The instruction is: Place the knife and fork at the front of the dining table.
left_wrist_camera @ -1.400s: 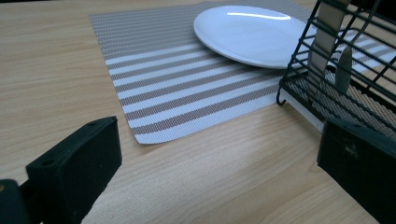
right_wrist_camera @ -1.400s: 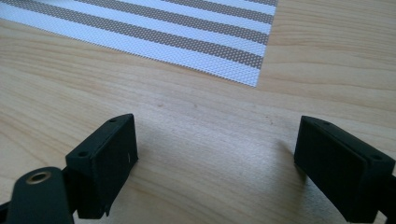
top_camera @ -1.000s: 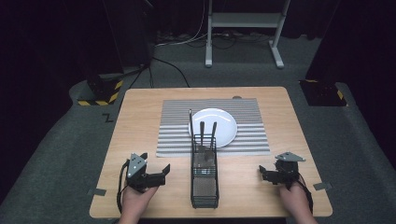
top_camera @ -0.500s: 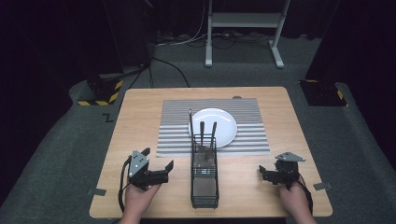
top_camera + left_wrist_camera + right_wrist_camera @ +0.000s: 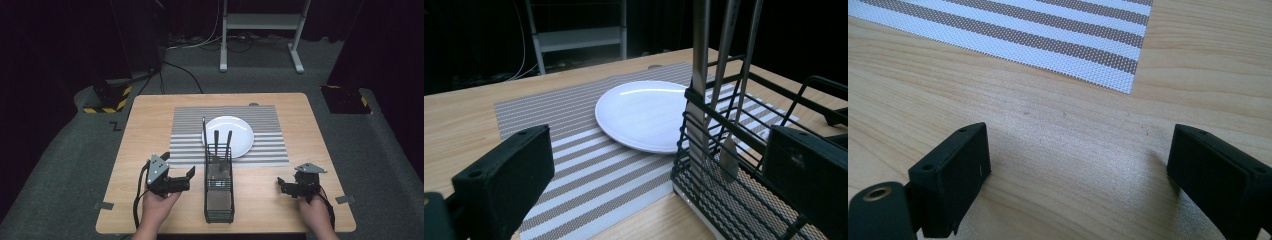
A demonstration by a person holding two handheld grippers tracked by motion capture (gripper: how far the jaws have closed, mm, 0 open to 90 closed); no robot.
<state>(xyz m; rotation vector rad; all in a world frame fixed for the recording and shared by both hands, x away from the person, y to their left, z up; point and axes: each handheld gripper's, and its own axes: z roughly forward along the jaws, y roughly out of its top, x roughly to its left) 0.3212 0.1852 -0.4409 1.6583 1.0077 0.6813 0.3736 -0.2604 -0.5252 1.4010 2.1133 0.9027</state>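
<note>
A black wire basket (image 5: 219,196) stands near the table's front edge, with three metal utensils (image 5: 216,145) upright at its far end. Behind it a white plate (image 5: 235,131) lies on a striped placemat (image 5: 185,135). My left gripper (image 5: 189,176) is open, just left of the basket and apart from it. In the left gripper view its jaws (image 5: 661,155) frame the basket's corner (image 5: 704,150), the utensils (image 5: 700,75) and the plate (image 5: 644,112). My right gripper (image 5: 281,186) is open to the right of the basket, low over bare wood (image 5: 1078,165).
The placemat's near corner (image 5: 1088,55) lies just ahead of the right gripper. Two small tape marks (image 5: 104,205) sit at the table's front corners. A metal stand (image 5: 260,30) and cables lie on the floor beyond the table.
My left gripper has shifted right, closer to the basket, and turned a little. The right gripper has stayed put.
</note>
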